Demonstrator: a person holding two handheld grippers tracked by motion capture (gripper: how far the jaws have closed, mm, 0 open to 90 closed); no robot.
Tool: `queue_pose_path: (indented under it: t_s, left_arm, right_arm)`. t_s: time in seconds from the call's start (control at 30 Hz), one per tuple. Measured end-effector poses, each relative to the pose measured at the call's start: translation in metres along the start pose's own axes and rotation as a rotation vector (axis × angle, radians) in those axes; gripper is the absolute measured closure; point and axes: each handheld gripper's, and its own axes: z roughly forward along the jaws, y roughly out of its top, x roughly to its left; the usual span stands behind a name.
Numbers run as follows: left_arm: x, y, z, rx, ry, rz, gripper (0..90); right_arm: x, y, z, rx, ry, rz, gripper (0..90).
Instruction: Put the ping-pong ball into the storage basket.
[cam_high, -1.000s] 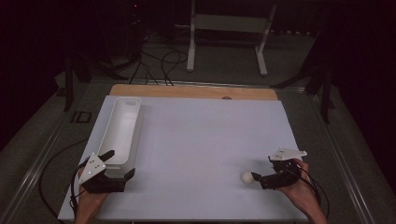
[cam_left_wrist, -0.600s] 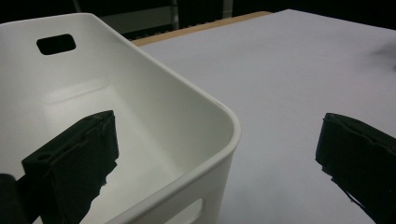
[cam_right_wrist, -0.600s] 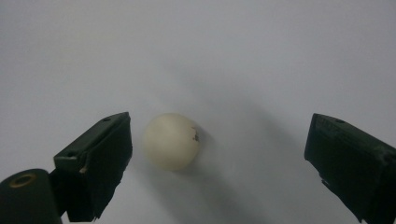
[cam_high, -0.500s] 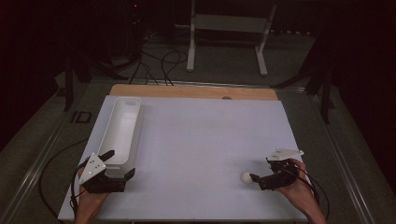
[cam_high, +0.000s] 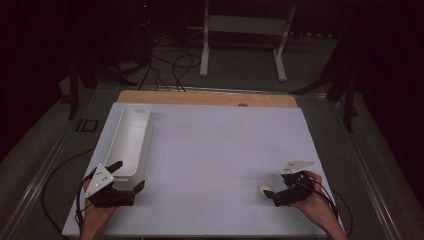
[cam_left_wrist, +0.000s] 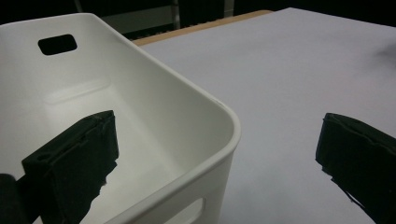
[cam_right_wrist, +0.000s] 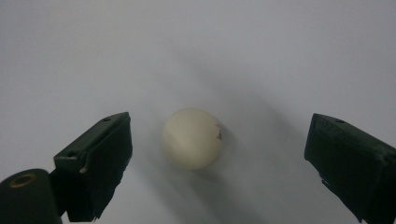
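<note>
A small cream ball rests on the white table sheet, near the front right. My right gripper is open, one jaw on each side of the ball and neither touching it. From above, the ball lies just left of the right gripper. A long white bin stands along the sheet's left side. My left gripper is open at the bin's near end. One jaw hangs inside the bin and the other outside over the sheet, so the left gripper straddles the near corner.
A wooden strip edges the far side of the table. Cables and a white stand lie on the dark floor beyond it. The bin holds nothing that I can see.
My right gripper has crept a little left and nearer, closing in around the ball. The ball, the bin and the left gripper have not moved.
</note>
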Motion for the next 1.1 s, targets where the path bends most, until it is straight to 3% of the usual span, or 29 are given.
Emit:
queue_pose_path:
  t_s: [0.53,1.1]
  left_arm:
    - [0.0,0.0,0.0,0.003,0.004,0.006,0.0]
    - [0.0,0.0,0.0,0.002,0.003,0.006,0.0]
  right_arm:
    - [0.007,0.004,0.011,0.08,0.023,-0.032,7.4]
    - [0.01,0.007,0.018,0.102,0.028,-0.044,7.7]
